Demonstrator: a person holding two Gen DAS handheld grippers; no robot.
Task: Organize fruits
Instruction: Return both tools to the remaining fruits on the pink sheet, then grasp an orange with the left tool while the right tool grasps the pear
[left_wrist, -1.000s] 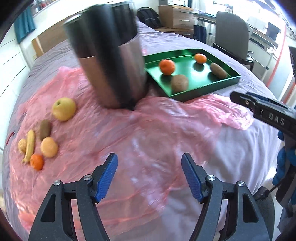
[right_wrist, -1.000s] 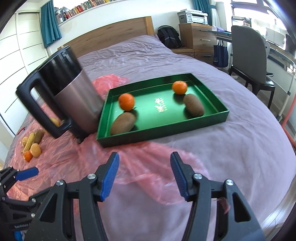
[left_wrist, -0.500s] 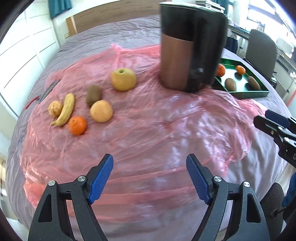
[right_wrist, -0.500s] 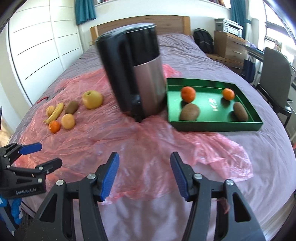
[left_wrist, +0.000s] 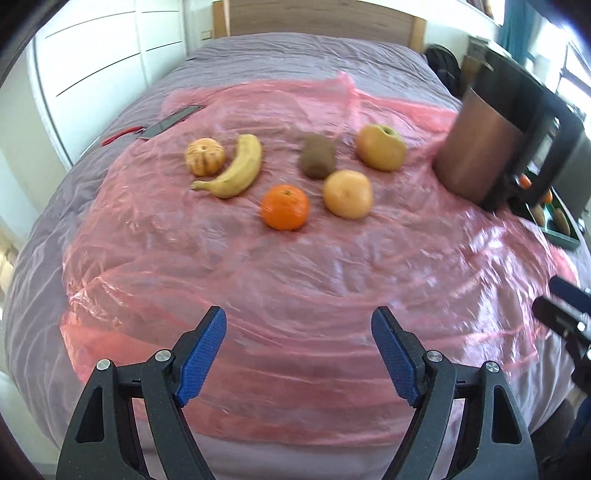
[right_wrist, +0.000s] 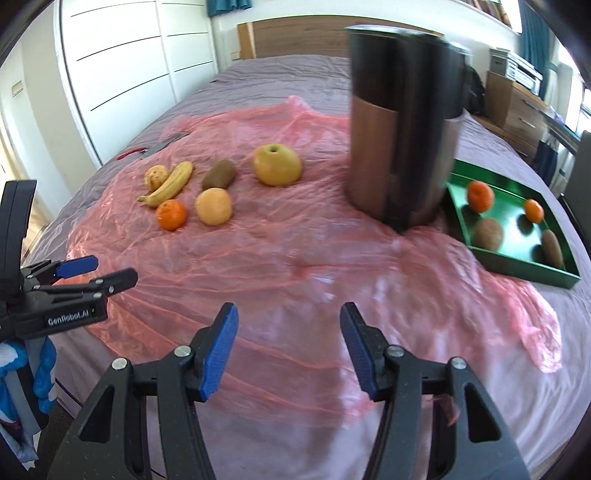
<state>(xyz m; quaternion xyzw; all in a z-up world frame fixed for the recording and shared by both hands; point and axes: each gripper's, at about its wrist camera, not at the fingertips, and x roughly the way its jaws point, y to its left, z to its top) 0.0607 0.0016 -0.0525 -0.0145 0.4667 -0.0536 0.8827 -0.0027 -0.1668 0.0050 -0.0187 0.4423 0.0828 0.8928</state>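
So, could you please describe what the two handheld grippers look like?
Both the left gripper and the right gripper have matte black plastic frames with silver pivot screws and ribbed blue pads lining the jaws. The right view shows white "GenRobot.AI" lettering on the left one's side.

Six loose fruits sit on the pink sheet, far left: a peeled mandarin (left_wrist: 205, 156) touching a curved banana (left_wrist: 236, 165), an orange (left_wrist: 285, 207), a kiwi (left_wrist: 317, 156), a pale round fruit (left_wrist: 348, 194) and a yellow apple (left_wrist: 381, 147). The green tray (right_wrist: 524, 271) on the right holds two oranges and two kiwis.
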